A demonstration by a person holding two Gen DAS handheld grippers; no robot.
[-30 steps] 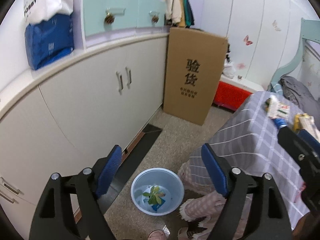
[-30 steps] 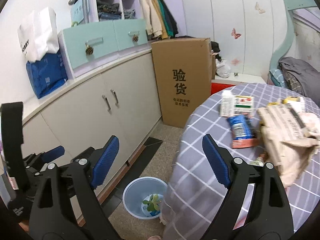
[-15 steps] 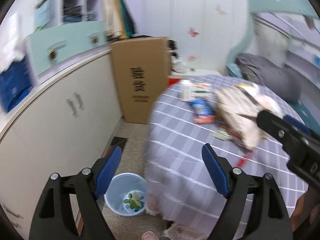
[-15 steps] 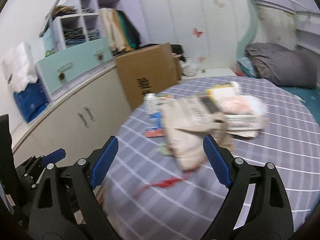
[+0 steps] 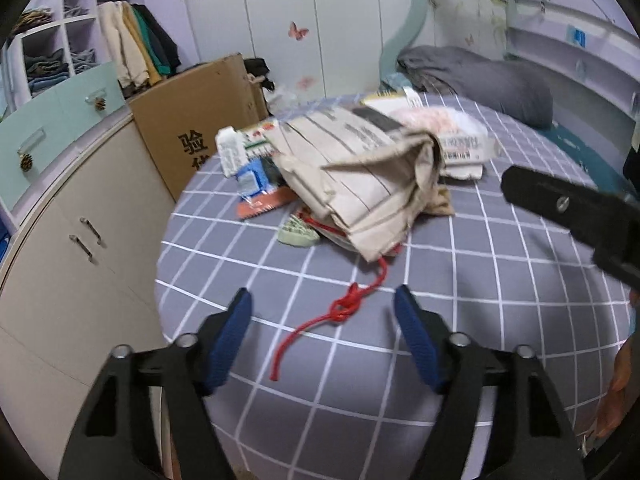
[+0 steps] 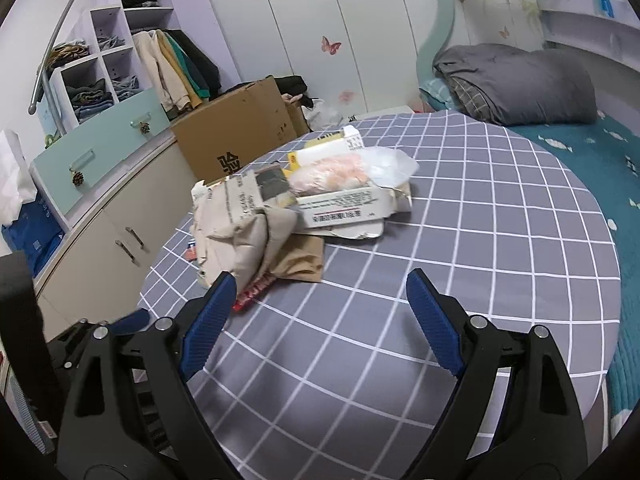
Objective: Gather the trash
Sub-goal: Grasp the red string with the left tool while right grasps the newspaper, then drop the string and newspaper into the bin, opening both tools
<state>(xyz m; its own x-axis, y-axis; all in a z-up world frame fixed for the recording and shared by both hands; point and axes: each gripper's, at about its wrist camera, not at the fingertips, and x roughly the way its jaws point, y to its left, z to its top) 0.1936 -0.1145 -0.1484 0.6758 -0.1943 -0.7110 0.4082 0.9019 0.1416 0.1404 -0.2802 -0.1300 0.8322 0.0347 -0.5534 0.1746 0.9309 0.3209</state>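
Under crumpled paper (image 5: 372,176), red cord's (image 5: 344,312) end

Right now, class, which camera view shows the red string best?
The left wrist view: the red string lies knotted on the tablecloth, fully visible ahead of the left gripper. The right wrist view does not show it.

We noted two matching tools. Left gripper (image 5: 323,309): black plastic arms, silver pivot screws, fingers (image 5: 416,344) faced with ribbed blue pads. Right gripper (image 6: 316,294): same black frame, same blue-padded fingers (image 6: 434,322), same silver screws at the joints.
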